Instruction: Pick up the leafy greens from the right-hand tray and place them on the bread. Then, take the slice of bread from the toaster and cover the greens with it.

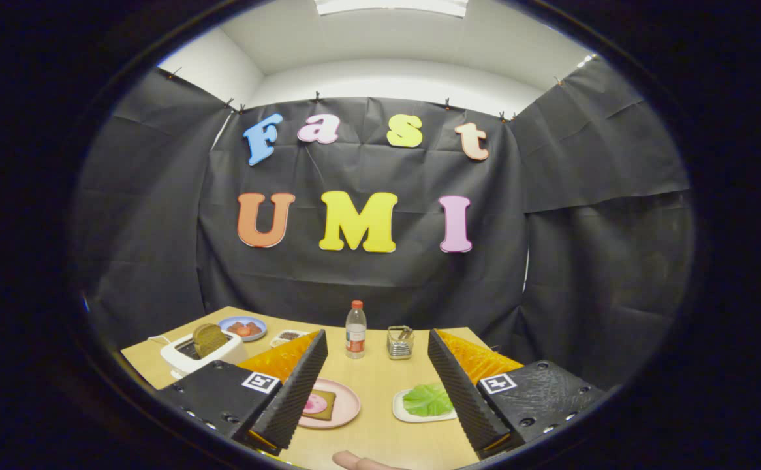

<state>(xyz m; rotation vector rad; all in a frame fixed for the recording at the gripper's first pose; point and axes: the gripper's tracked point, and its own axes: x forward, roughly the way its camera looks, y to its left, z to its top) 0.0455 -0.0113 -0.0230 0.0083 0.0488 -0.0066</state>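
My gripper [375, 375] hangs open above the near side of the wooden table [380, 372], with nothing between its fingers. Leafy greens [427, 399] lie on a small white tray [401, 408] just inside the right finger. A brown bread slice with a pink piece on top [318, 403] rests on a pink plate [348, 405] beside the left finger, partly hidden by it. Beyond the left finger stands a white toaster [188, 356] with a slice of bread [209, 339] sticking up from its slot.
At the back of the table stand a plastic bottle with a red cap [356, 330], a small metal holder [400, 342], a blue plate with red pieces [243, 328] and a small white dish [287, 337]. A fingertip [357, 461] shows at the near table edge.
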